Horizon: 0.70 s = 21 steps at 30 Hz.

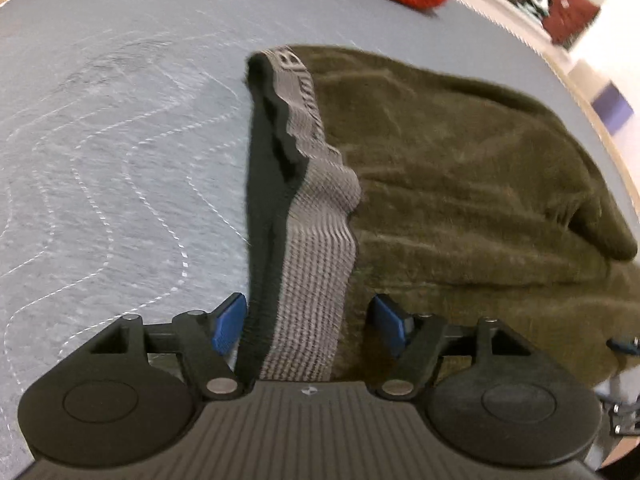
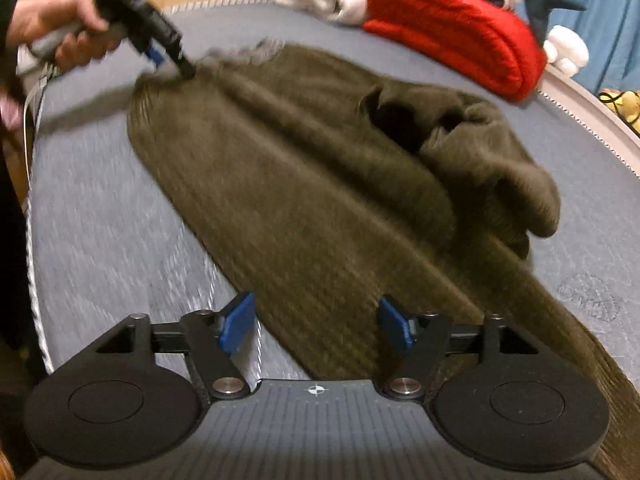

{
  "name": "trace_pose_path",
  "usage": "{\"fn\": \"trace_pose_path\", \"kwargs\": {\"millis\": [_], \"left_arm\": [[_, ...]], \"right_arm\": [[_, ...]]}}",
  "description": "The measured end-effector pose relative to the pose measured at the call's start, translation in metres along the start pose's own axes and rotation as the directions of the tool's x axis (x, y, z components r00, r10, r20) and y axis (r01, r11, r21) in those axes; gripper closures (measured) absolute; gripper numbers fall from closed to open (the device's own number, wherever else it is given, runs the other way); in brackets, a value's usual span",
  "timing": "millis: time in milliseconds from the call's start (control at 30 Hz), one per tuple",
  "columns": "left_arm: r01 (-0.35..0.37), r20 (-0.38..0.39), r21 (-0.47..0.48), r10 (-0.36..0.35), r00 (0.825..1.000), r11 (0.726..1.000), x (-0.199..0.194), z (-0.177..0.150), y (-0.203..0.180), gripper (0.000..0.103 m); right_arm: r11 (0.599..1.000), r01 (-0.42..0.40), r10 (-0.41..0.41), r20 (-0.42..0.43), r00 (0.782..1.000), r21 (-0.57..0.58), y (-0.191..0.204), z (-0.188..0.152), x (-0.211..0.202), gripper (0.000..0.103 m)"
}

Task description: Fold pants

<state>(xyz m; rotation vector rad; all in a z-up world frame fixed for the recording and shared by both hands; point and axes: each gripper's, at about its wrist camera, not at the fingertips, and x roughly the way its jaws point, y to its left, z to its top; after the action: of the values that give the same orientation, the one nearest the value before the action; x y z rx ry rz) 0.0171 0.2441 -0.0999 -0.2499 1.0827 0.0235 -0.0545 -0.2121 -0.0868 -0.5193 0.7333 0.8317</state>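
a grey quilted mattress [image 1: 120, 160] carries olive pants [image 1: 460, 168] and, seemingly, a red bundle [image 2: 452, 32].

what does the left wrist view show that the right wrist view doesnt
Only the left wrist view shows the grey elastic waistband close up, running between the open left tongs. Only the right wrist view shows the person's hand holding those tongs, the bunched far end of the pants, and the open right tongs. Both show the olive pants, the grey mattress and the red bundle.
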Motion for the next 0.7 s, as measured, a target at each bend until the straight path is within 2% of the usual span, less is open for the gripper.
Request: {"fn": "trace_pose_path", "kwargs": {"millis": [133, 167, 200, 233, 300, 400, 533, 600, 667, 700], "left_arm": [[-0.028, -0.011, 0.082, 0.029, 1.000, 0.996, 0.005, -0.004, -0.010, 0.027], [-0.027, -0.011, 0.088, 0.028, 1.000, 0.996, 0.005, -0.005, -0.010, 0.030], [-0.030, -0.009, 0.096, 0.031, 0.999, 0.995, 0.004, -0.005, -0.011, 0.039], [-0.043, -0.002, 0.104, 0.043, 0.999, 0.994, 0.001, -0.006, -0.011, 0.049], [-0.054, 0.010, 0.108, 0.053, 0.999, 0.993, -0.007, -0.006, -0.011, 0.063], [-0.044, 0.059, 0.112, 0.037, 0.998, 0.993, -0.033, -0.003, -0.012, 0.074], [-0.073, 0.148, 0.086, 0.060, 0.987, 0.994, -0.076, -0.010, -0.010, 0.079], [-0.077, 0.135, 0.078, 0.066, 0.989, 0.994, -0.083, -0.015, -0.008, 0.079], [-0.090, 0.081, 0.093, 0.082, 0.993, 0.992, -0.077, -0.020, -0.007, 0.076], [-0.108, 0.061, 0.107, 0.102, 0.993, 0.988, -0.073, -0.020, -0.008, 0.072]], "right_arm": [[1.000, -0.010, 0.010, -0.006, 1.000, -0.006, -0.001, -0.002, 0.003, 0.030], [1.000, -0.012, 0.012, -0.003, 1.000, -0.005, -0.002, -0.003, 0.004, 0.035], [1.000, -0.007, 0.007, 0.001, 1.000, -0.011, -0.002, -0.003, 0.003, 0.047], [1.000, -0.006, 0.006, 0.001, 1.000, -0.016, -0.002, -0.002, 0.004, 0.052], [1.000, -0.008, 0.008, 0.005, 1.000, -0.022, -0.004, 0.000, 0.006, 0.074], [0.999, -0.046, 0.047, 0.029, 0.999, -0.005, -0.008, 0.004, 0.003, 0.093], [0.993, -0.115, 0.115, 0.103, 0.988, 0.001, -0.016, 0.012, -0.011, 0.095], [0.985, -0.171, 0.169, 0.114, 0.979, 0.002, -0.018, 0.012, -0.019, 0.096], [0.980, -0.201, 0.201, 0.081, 0.976, -0.011, -0.016, 0.009, -0.018, 0.095], [0.978, -0.207, 0.208, 0.055, 0.977, -0.023, -0.013, 0.007, -0.014, 0.095]]}}
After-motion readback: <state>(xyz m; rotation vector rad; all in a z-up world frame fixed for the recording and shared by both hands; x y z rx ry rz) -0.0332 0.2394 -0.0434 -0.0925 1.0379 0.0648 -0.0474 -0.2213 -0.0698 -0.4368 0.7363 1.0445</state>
